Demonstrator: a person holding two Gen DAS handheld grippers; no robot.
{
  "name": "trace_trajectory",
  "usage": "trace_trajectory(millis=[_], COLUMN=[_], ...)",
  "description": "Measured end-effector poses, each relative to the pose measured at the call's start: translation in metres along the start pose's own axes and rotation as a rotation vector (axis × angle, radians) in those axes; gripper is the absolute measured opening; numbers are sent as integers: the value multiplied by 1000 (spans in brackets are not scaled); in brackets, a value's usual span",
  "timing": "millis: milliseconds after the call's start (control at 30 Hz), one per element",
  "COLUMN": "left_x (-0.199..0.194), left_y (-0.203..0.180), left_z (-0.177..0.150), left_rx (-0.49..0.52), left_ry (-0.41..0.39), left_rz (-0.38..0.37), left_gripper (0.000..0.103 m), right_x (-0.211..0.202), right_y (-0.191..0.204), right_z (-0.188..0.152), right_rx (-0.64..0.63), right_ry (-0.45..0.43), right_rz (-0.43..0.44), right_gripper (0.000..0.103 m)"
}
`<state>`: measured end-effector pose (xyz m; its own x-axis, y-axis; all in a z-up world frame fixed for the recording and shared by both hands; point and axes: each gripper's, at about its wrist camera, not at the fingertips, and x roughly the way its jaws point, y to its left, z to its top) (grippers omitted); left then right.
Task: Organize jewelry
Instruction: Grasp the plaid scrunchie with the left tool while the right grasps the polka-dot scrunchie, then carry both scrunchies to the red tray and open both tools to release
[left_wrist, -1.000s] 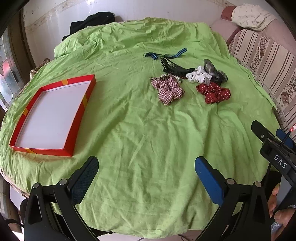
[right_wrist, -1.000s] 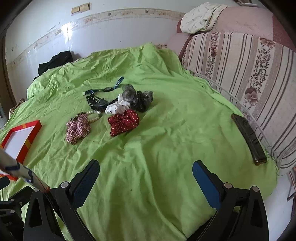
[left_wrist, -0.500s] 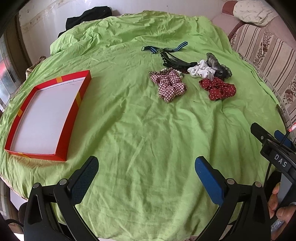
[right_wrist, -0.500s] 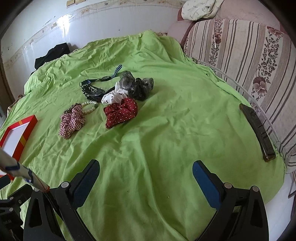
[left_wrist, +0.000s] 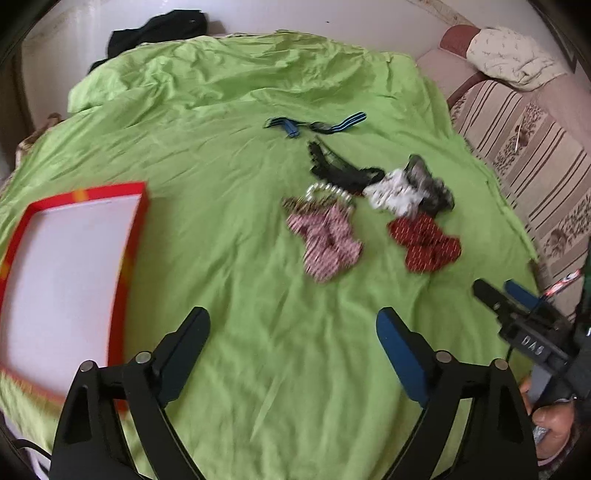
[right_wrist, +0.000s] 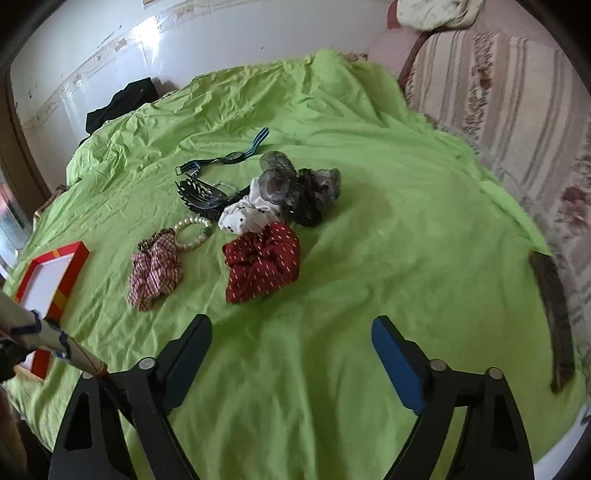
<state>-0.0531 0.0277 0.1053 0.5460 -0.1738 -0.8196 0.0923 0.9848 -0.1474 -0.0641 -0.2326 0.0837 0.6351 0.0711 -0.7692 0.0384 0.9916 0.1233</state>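
Note:
On the green sheet lies a cluster: a plaid scrunchie (left_wrist: 327, 242) (right_wrist: 155, 269), a red dotted scrunchie (left_wrist: 424, 243) (right_wrist: 262, 266), a white dotted scrunchie (left_wrist: 391, 194) (right_wrist: 245, 216), a grey-black scrunchie (right_wrist: 295, 188), a pearl bracelet (left_wrist: 325, 192) (right_wrist: 192, 230), a black claw clip (left_wrist: 332, 166) (right_wrist: 201, 195) and a blue striped band (left_wrist: 314, 125) (right_wrist: 225, 155). A red box with a white floor (left_wrist: 127, 251) (right_wrist: 74, 273) lies at the left. My left gripper (left_wrist: 293, 338) is open and empty, short of the plaid scrunchie. My right gripper (right_wrist: 291, 341) is open and empty, short of the red scrunchie.
A striped sofa (left_wrist: 528, 155) (right_wrist: 498, 110) borders the bed on the right. A long dark object (right_wrist: 554, 317) lies by the right edge. A black cloth (left_wrist: 159, 33) (right_wrist: 122, 99) lies at the far side by the wall.
Both grippers have moved forward and closer to the cluster of accessories, which looks larger in both views. Both stay open and empty.

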Motion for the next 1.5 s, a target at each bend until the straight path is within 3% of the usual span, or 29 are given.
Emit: trace_trajectory(millis=[67,300,367,467,733,800,833,867,933,1300,1500], left_x=[15,80,100,123,141,140,140,140,130,23,-36], left_y=[-4,-11,-9,-6,-8,-12,-14,-16,-20,-11,24], left_z=[14,48,55,59,53,51,50,49,47,19,-4], left_rx=[2,2,-13,-33,-39,-28,-29,-36,-24,-39,-32], left_ry=[21,108,137,172,167,167,179,190,169,62,-39], left_rz=[-18,-62,-75,-97,-105,-104,-118,-130,-118,-184,-83], left_gripper=[88,86,75,63,61,33,11,10,8,7,8], right_x=[15,57,66,82,105,105,105,104,99,27,-9], right_y=[-3,-6,-6,-2,3,3,3,2,-3,21,56], right_z=[11,34,38,42,42,41,40,40,40,31,24], right_rx=[16,50,57,56,62,61,62,67,95,46,-31], right_ry=[39,92,105,121,150,149,150,151,154,78,49], right_rz=[34,121,135,141,130,119,112,110,139,219,252], right_gripper=[80,79,79,77,61,49,36,26,14,13,13])
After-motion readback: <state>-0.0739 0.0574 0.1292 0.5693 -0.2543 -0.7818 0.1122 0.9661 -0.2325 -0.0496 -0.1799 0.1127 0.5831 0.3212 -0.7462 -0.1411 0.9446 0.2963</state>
